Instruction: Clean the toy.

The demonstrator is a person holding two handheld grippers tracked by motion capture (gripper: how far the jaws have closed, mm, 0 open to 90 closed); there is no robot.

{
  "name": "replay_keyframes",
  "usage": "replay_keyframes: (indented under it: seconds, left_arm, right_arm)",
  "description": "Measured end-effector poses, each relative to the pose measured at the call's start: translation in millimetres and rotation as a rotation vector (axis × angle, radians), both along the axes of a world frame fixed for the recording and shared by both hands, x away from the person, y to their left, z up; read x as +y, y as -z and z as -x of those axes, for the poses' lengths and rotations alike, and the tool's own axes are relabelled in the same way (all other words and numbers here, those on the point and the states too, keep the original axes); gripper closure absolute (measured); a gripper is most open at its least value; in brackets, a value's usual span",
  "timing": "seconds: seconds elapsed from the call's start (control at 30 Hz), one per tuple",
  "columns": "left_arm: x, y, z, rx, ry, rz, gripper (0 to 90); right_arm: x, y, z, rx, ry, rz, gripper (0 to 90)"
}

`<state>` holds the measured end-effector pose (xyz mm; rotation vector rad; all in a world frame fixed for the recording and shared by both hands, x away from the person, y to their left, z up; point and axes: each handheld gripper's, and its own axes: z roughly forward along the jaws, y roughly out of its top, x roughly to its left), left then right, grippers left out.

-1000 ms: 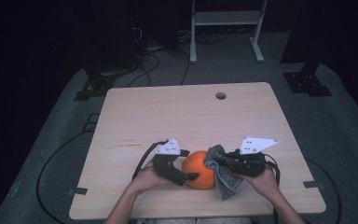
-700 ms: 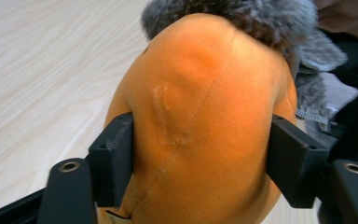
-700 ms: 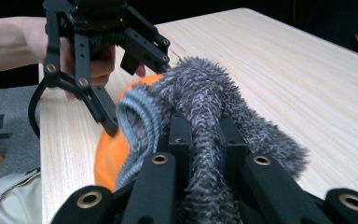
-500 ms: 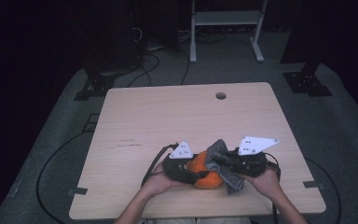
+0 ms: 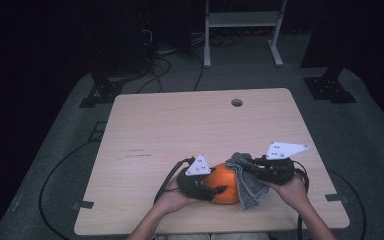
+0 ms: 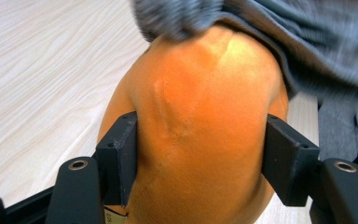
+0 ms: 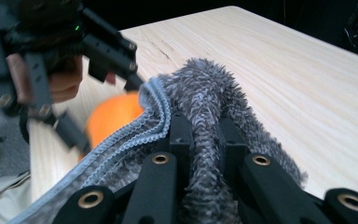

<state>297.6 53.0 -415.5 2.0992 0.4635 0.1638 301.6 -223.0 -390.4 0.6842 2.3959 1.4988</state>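
An orange ball-like object [image 5: 224,182] [image 6: 200,121] rests near the table's front edge. My left gripper [image 5: 207,188] [image 6: 200,158] is shut on it, one jaw pressed against each side. A grey fluffy cloth [image 5: 246,184] [image 7: 205,98] lies draped over the orange object's right and top side. My right gripper [image 5: 250,167] [image 7: 204,133] is shut on a fold of this cloth, just right of the orange object [image 7: 112,116]. In the right gripper view the left gripper [image 7: 74,51] and its hand appear blurred at the upper left.
The light wooden table [image 5: 180,125] has a small round hole [image 5: 237,102] near its far edge. A white metal stand [image 5: 240,25] and cables lie on the dark floor beyond. The table's front edge runs just under the person's forearms.
The left gripper has shifted right and closed around the orange object. The right gripper has carried the cloth a little to the right and over the object.
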Motion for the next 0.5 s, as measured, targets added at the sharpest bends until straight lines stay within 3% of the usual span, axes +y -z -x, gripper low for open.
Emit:
replay_keyframes:
  seconds: [0.13, 0.23, 0.4, 0.5]
  left_arm:
    - [0.0, -1.5, -4.7, 0.034, -0.031, 0.023, 35.0]
    - [-0.9, -2.6, -7.5, 0.052, -0.055, 0.029, 34.8]
    - [-12.3, -4.6, -9.5, 0.058, -0.115, 0.023, 34.5]
    - [-22.3, -6.0, -7.6, 0.035, -0.114, 0.0, 34.5]
  right_arm:
    - [-10.9, 5.7, 7.9, 0.013, 0.014, -0.017, 79.8]
    - [-9.9, 3.4, 13.9, -0.012, 0.014, -0.006, 79.8]
    - [7.1, -8.7, 18.2, -0.046, -0.031, 0.01, 79.8]
    - [23.4, -15.7, 16.8, -0.057, -0.076, 0.018, 79.8]
